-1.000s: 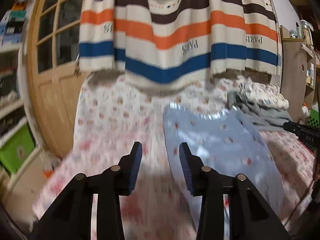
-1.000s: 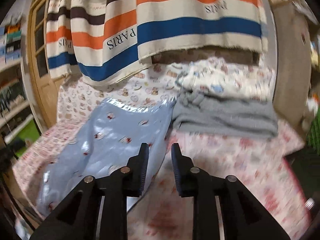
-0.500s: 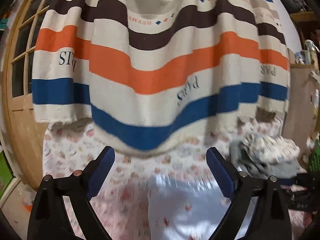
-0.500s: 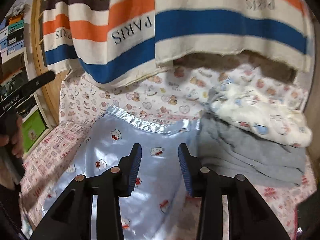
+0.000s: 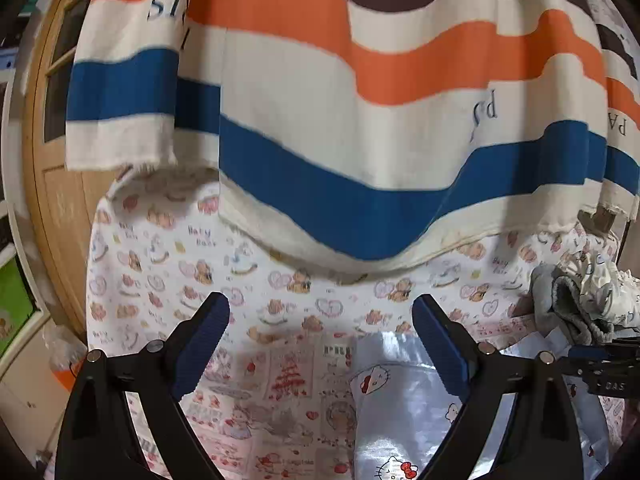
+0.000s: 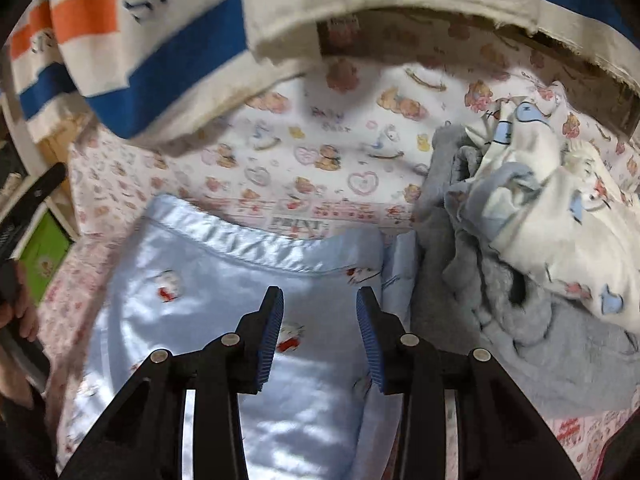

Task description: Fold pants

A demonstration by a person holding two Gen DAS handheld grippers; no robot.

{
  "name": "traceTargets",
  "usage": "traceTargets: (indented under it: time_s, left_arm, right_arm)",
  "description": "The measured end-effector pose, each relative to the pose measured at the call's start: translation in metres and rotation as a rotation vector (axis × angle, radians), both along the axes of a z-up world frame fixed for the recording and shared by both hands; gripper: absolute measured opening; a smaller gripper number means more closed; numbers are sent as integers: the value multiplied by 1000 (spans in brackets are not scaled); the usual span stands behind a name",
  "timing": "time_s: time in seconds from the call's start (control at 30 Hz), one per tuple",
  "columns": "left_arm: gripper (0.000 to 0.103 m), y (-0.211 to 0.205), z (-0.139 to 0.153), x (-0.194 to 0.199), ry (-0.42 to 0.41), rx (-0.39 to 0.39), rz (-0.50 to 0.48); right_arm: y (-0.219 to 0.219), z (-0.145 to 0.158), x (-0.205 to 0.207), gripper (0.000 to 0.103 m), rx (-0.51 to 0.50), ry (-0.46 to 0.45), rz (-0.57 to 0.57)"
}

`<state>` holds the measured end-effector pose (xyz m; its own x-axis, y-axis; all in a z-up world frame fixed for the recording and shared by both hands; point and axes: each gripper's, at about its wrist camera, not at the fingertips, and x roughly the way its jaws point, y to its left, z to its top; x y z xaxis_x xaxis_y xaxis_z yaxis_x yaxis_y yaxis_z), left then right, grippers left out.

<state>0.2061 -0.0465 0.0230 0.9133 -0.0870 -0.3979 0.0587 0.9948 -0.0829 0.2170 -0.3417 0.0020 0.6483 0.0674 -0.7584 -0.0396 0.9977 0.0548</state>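
The pants (image 6: 224, 320), pale blue and satiny, are laid flat on the bed (image 6: 320, 168), waistband at the far end. They are judged light, limp and slippery, best pinched at the waistband corners. The left gripper (image 5: 320, 344) is spread wide and the right gripper (image 6: 320, 336) partly spread; nothing is held.

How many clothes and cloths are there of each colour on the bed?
Shiny light blue pants: 1
Grey garment: 1
White printed garment: 1
Striped cloth hanging behind: 1
Pink-and-white printed bed sheet: 1
Total: 5
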Motion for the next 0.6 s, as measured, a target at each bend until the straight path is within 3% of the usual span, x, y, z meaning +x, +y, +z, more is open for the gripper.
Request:
traceTargets:
  time_s: [0.23, 0.4, 0.47, 0.5, 0.6]
  left_arm:
    - [92, -15, -11, 1, 5, 95, 18]
    - [92, -17, -13, 3, 37, 69, -12]
    - [92, -17, -15, 4, 46, 62, -14]
    - [92, -16, -15, 5, 49, 62, -9]
    - [87, -14, -15, 6, 52, 56, -6]
  right_arm:
    - [-4, -26, 28, 39, -75, 34, -59]
    - [-11, -38, 39, 39, -57, 61, -62]
    - [-9, -43, 39, 26, -58, 67, -32]
    - [-7, -44, 38, 2, -66, 64, -21]
    - [-7, -32, 24, 1, -122, -21, -40]
